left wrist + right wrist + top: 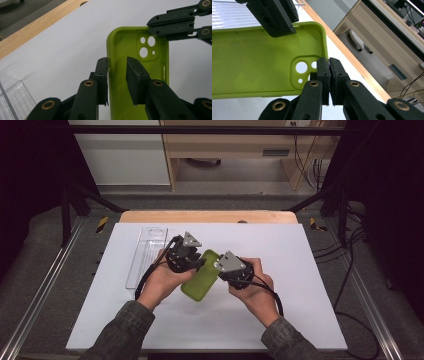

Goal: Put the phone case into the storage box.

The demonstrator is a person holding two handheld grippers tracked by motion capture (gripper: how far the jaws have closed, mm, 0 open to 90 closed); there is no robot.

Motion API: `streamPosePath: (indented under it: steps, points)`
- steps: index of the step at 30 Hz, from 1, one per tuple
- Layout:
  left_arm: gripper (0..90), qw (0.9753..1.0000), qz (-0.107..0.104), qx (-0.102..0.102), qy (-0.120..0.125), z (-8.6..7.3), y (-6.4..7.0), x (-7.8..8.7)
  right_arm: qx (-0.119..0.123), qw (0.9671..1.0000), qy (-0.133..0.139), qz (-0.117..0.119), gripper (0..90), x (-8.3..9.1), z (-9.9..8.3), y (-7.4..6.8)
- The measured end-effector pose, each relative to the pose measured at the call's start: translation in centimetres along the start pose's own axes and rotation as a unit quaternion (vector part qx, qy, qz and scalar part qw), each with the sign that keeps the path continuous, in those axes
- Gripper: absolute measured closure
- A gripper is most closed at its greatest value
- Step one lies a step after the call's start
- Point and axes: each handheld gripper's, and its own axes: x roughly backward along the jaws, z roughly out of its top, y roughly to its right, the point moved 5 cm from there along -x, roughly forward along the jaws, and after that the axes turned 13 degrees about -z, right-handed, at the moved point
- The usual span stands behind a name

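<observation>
Nearest the camera, two forearms in dark olive sleeves are entering the high view from the bottom edge, each hand carrying a black two-jaw gripper. The white rectangular sheet (150, 320) is covering most of the light wooden table (207, 216), whose far edge is showing as a bare strip. Both hands are working above the middle of this sheet.

The lime-green soft phone case (200, 280) is lying between the two grippers with its hollow inner side facing up and its camera cut-outs at the far end.

The left gripper (117, 75) is standing with its jaws partly open. In the left gripper view, one jaw is resting against the outside of the case's long side wall and the other is sitting inside the shell, apart from that wall, so the wall is lying between them without being clamped.

The right gripper (329, 75) is holding its jaws pressed together on the case's rim at the corner beside the camera cut-outs, pinching the thin wall between the pads.

Farther left on the sheet, a clear plastic rectangular package tray (145, 255) is lying flat, well apart from the case.

Beyond the table, grey floor is running back to a pale wooden cabinet (235, 150) and a white panel (120, 155). Black cables (310, 165) are hanging at the right, and a dark metal frame is surrounding the workspace.
</observation>
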Motion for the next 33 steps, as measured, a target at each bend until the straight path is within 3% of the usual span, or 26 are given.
streamPosePath:
  steps: [33]
  points:
    - [79.5, 0.9998, 0.007, 0.013, -0.014, -0.2, -0.7, 0.3, 0.015, 0.9999, 0.008, -0.004, 87.5, 0.3, 1.1, -0.5]
